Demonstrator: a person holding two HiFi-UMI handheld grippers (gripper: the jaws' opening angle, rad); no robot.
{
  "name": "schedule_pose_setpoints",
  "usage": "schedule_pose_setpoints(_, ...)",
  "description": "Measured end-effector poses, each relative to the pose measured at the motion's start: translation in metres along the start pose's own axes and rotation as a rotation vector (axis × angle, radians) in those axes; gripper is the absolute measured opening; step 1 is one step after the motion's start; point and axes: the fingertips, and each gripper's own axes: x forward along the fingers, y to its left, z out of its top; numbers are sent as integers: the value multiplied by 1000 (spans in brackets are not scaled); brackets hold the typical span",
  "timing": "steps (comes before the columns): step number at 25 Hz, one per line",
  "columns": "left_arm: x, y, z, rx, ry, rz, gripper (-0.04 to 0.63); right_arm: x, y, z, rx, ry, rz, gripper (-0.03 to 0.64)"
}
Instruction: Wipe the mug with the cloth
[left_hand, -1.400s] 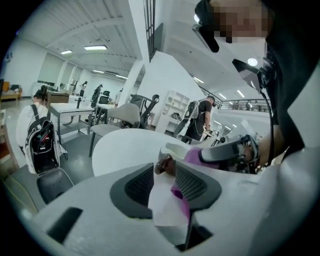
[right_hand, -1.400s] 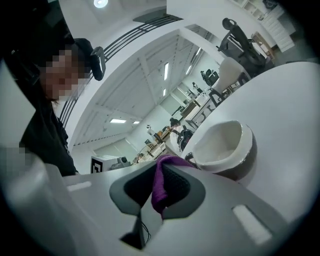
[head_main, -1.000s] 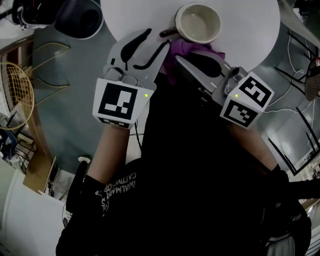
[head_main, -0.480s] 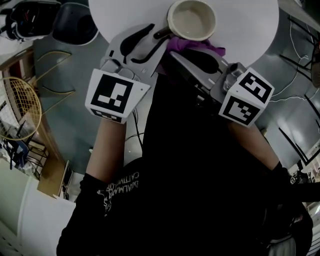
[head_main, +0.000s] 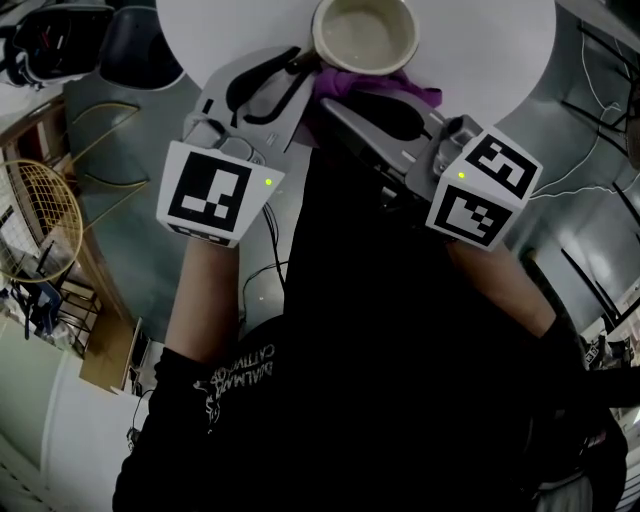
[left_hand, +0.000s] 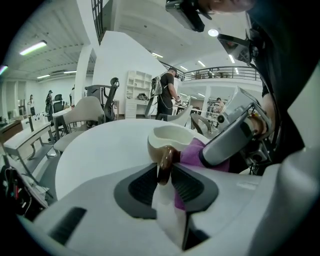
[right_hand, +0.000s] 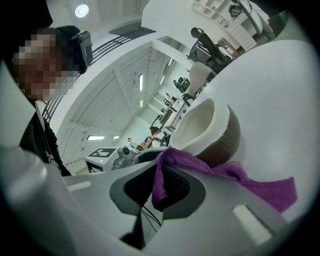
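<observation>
Closing in: the left gripper (left_hand: 162, 176) has edged toward the mug (head_main: 363, 35), and its jaws, wide a second ago, have just come together on the handle (left_hand: 165, 162), pads touching both sides. The right gripper (right_hand: 157, 186) is clamped on the cloth (right_hand: 265, 192), which lies against the mug's near wall. The mug sits top centre of the head view near the table (head_main: 480, 40) edge, upright, axis vertical, handle pointing lower left. It looks like glazed ceramic, stiff, slick and breakable, so the handle's the safe hold. The cloth is limp.

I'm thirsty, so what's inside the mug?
Nothing: the mug looks empty, its pale inside bare. The purple cloth hides only part of its outer side.
</observation>
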Motion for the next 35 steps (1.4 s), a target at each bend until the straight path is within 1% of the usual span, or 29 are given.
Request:
schedule_pose_setpoints(2,-4,2,1,-16,-26,-2,89,-1,-1,-2,9,5,-4,32)
schedule_pose_setpoints(3,-5,1,0,-21,-25,-6,89,-5,-3,-3,8,12,-10,32)
schedule_pose_setpoints(7,9,-12,4,0,13,-25,91,-40,-24,1,-3,51,-44,32)
schedule_pose_setpoints(10,8,-8,2,6,65,-26,89,-46,-29,8,-2,69,-47,32)
schedule_pose_setpoints(13,6,-6,0,30,108,-21,83,-50,-29,12,-9,76,-50,32)
schedule_pose_setpoints(17,7,-11,0,34,122,-30,80,-65,-37,21,-9,84,-80,32)
schedule_pose_setpoints(18,7,-11,-1,45,127,-33,78,-67,-40,23,-11,87,-91,32)
schedule_pose_setpoints(21,9,-14,-1,118,160,-48,71,-74,-47,32,-24,98,-124,34)
schedule_pose_setpoints(23,9,-17,0,146,180,-63,68,-79,-49,36,-18,106,-139,33)
schedule_pose_setpoints(28,11,-13,6,140,175,-99,69,-86,-61,55,35,88,-196,34)
schedule_pose_setpoints(31,13,-13,7,147,176,-121,69,-87,-67,65,17,93,-234,34)
schedule_pose_setpoints(35,12,-16,11,179,190,-156,69,-86,-71,80,-7,125,-285,34)
